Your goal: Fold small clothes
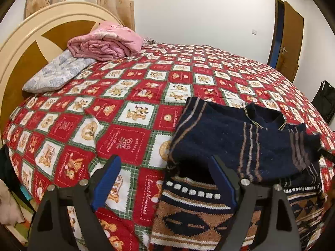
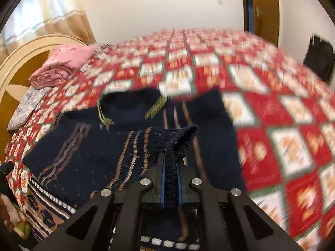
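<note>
A small navy knitted sweater (image 1: 228, 138) with thin brown stripes and a brown-and-white patterned hem lies on the red checked bedspread (image 1: 129, 96), its neck towards the far side. My left gripper (image 1: 165, 167) is open at the sweater's left edge, one blue-padded finger (image 1: 222, 179) over the knit and the other over the bedspread, with nothing pinched. In the right wrist view the same sweater (image 2: 83, 150) fills the middle. My right gripper (image 2: 170, 163) is shut on a raised fold of its navy ribbed edge, and the cloth stands up between the pads. This view is motion-blurred.
A folded pink quilt (image 1: 104, 44) and a grey-blue floral pillow (image 1: 56, 73) lie by the cream and brown headboard (image 1: 21, 48). A brown door (image 1: 291, 35) and a black bag (image 1: 324, 102) stand past the bed's far right side.
</note>
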A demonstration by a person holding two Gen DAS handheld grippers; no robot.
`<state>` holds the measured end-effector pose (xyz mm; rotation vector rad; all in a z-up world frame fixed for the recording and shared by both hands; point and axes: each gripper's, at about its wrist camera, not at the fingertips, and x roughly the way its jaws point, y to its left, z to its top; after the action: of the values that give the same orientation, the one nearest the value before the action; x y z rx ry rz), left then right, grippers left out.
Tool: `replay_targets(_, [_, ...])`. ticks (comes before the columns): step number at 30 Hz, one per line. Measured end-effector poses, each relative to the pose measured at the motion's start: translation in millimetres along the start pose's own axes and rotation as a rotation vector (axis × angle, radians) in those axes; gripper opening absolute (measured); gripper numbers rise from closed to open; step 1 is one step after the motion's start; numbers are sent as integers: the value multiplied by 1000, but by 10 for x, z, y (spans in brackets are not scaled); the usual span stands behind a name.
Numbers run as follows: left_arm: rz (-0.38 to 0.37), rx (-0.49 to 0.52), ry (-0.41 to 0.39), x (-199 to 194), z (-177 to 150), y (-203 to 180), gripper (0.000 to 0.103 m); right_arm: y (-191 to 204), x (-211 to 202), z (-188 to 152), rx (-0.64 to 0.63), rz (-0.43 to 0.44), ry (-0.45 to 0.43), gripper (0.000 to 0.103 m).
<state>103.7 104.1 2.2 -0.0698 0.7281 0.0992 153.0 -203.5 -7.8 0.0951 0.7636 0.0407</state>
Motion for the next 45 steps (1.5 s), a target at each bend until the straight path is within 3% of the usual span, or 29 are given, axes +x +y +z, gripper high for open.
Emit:
replay_targets(4, [11, -9, -4, 29, 36, 29, 88, -83, -103, 64, -122, -114, -31, 8])
replay_targets(9, [20, -11, 8, 147, 59, -37, 88, -308, 240, -182, -97, -71, 82, 8])
replay_targets(12, [30, 23, 18, 231, 99, -155, 88, -278, 299, -265, -120, -100, 51, 9])
replay_targets(16, [39, 57, 12, 274, 158, -250, 88, -334, 254, -204, -83, -84, 84, 12])
replay_targets(20, [20, 76, -21, 219, 215, -291, 88, -484, -156, -148, 42, -62, 0, 18])
replay_targets(23, [29, 99, -38, 264, 258, -385, 88, -465, -439, -144, 40, -129, -80, 18])
replay_targets(25, [21, 97, -21, 354, 294, -458, 88, -351, -487, -144, 4, -120, -91, 18])
replay_targets(29, [16, 84, 15, 502, 324, -575, 88, -53, -207, -154, -107, -97, -9, 18])
replay_targets(33, [50, 104, 43, 626, 241, -601, 88, -154, 171, -259, -81, -167, 98, 18])
replay_targets(38, [80, 112, 85, 820, 115, -566, 89, -299, 238, -290, -39, -168, 85, 16])
replay_targets(45, [137, 117, 76, 970, 127, -599, 99, -396, 397, -222, 12, -147, 80, 16])
